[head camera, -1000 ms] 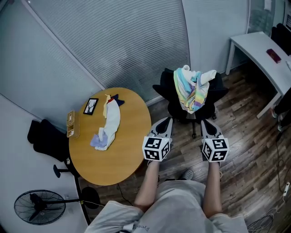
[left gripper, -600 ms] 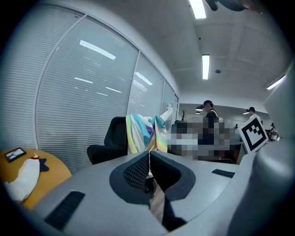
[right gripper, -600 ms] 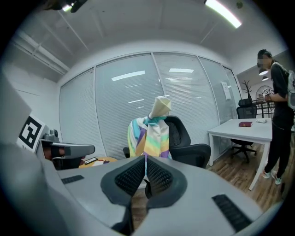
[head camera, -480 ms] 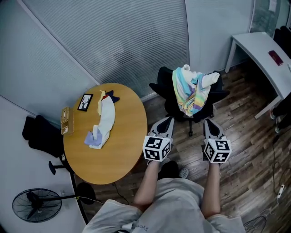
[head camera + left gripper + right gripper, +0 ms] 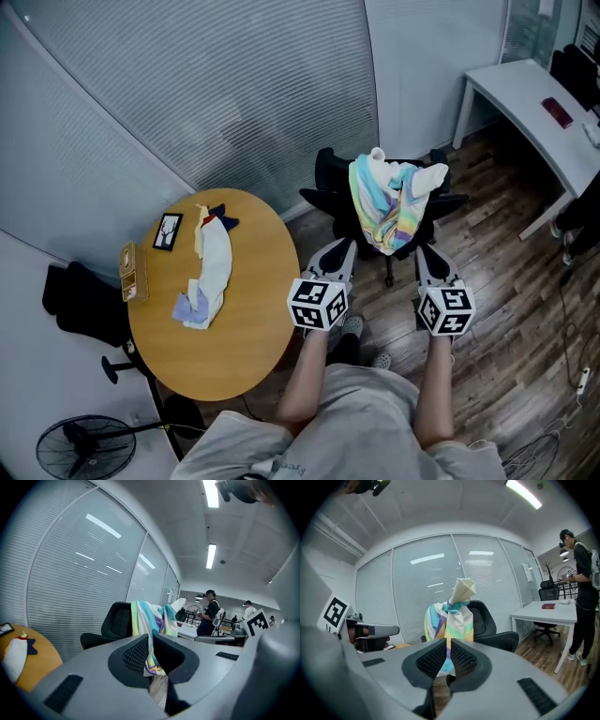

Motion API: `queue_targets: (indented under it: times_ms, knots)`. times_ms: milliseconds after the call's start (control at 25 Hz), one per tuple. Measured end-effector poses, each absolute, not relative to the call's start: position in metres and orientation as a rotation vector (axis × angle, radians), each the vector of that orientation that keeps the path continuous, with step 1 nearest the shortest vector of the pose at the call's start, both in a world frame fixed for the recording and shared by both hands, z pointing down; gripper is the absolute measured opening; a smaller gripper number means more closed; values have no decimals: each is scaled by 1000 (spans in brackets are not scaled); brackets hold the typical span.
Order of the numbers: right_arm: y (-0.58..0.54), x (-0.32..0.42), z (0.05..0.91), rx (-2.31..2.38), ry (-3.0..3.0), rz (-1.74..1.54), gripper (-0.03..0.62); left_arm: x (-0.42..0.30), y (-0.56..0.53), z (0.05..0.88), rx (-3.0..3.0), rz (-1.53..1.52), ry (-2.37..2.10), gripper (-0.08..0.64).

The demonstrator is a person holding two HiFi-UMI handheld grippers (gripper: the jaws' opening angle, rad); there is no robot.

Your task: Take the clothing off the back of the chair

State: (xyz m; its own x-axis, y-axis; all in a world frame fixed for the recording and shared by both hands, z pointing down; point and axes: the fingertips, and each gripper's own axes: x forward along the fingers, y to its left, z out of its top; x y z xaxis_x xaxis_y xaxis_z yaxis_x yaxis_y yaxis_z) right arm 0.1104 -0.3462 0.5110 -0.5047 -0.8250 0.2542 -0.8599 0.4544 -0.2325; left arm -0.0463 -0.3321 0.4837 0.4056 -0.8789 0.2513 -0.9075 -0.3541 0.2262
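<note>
A pastel striped garment hangs over the back of a black office chair beyond both grippers. The left gripper and right gripper are held side by side, short of the chair, both shut with nothing between their jaws. In the left gripper view the garment drapes over the chair straight ahead of the jaws. Seen from the right gripper view, the garment covers the chair back, with the left gripper at the left edge.
A round wooden table at the left carries a white cloth, a phone and a small box. A white desk stands at the right. A fan and a black bag sit on the floor. People stand far off.
Both grippers have moved forward toward the chair, which now lies nearer to them. Their jaws stay shut.
</note>
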Motion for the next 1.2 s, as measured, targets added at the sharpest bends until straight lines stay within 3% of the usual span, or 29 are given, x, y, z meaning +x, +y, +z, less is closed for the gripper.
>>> queue_targets:
  times_ms: [80, 160, 280, 400, 680, 880, 1200]
  knots:
    - [-353, 109, 511, 1525, -2579, 505, 29, -50, -343, 483, 2344, 129, -1543, 45]
    - [-360, 106, 510, 1525, -2574, 503, 39, -53, -354, 482, 2347, 132, -1537, 105]
    - [-371, 97, 507, 1501, -2590, 485, 95, -55, -370, 479, 2370, 132, -1523, 148]
    - [-383, 91, 502, 1506, -2615, 462, 110, -53, -384, 477, 2426, 160, -1486, 206]
    - [-415, 77, 499, 1503, -2587, 400, 285, -49, -417, 476, 2475, 148, -1338, 299]
    - [-434, 77, 499, 1529, -2536, 335, 370, -36, -437, 480, 2499, 141, -1221, 326]
    - [-457, 63, 505, 1459, -2475, 298, 396, -15, -453, 488, 2552, 239, -1072, 331]
